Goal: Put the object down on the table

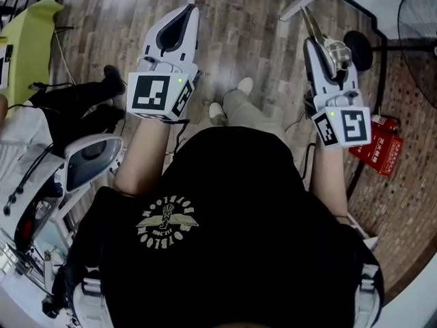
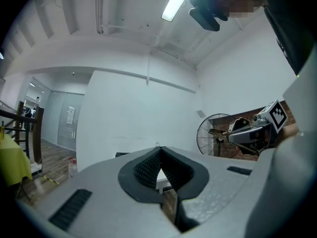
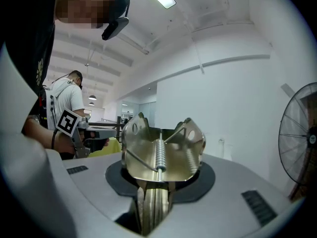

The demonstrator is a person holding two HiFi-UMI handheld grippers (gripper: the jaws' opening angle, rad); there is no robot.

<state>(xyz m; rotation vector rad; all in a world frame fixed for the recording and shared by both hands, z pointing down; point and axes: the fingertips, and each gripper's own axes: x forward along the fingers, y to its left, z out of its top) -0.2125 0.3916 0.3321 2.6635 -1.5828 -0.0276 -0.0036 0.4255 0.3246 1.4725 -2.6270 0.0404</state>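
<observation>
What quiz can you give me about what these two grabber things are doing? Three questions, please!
1. True or false: the left gripper has its jaws wide open.
2. What is gripping the metal spring clip? A) the left gripper B) the right gripper C) a bare hand
3. Fill in: the round, wire-caged thing is a ____.
Key: 1 false, its jaws are shut and empty; 2 B; 3 fan.
</observation>
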